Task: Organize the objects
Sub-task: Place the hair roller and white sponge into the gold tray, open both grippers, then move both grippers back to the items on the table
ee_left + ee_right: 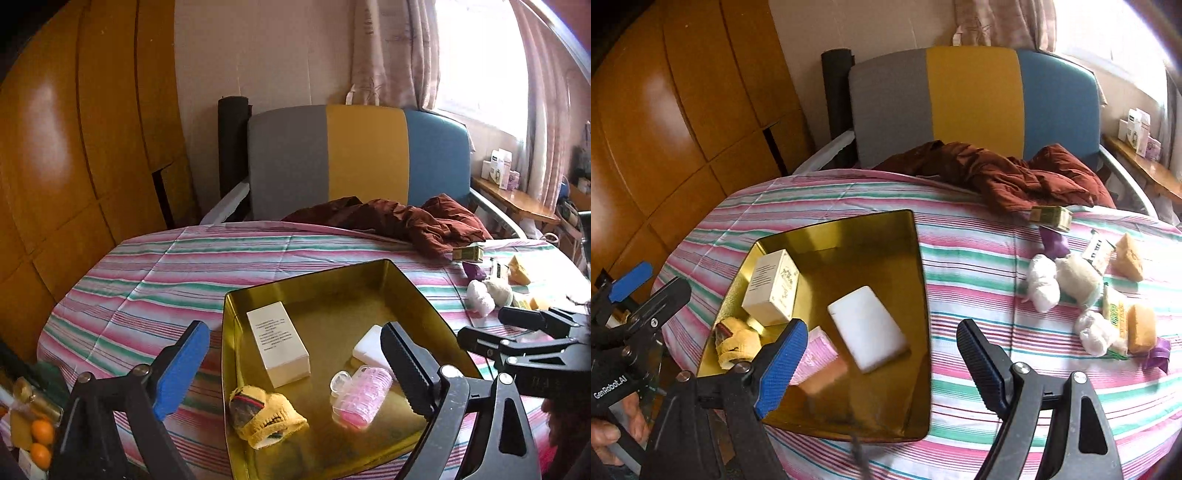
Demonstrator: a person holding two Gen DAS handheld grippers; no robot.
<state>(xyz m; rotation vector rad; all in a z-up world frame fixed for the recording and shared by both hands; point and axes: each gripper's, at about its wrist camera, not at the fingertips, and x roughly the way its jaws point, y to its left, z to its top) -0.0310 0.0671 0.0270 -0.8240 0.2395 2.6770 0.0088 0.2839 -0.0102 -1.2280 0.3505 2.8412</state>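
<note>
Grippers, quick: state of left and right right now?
Left gripper: open, holding nothing, above the gold tray.
Right gripper: open, holding nothing, above the same tray.

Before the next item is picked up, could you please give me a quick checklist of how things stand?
1. Left gripper empty, jaws open: ok.
2. Right gripper empty, jaws open: ok.
3. Gold tray has bare floor left: ok.
4. White box, white bar, pink roller and yellow sock inside tray: ok.
5. All loose items off the striped bedcover: not ok.
</note>
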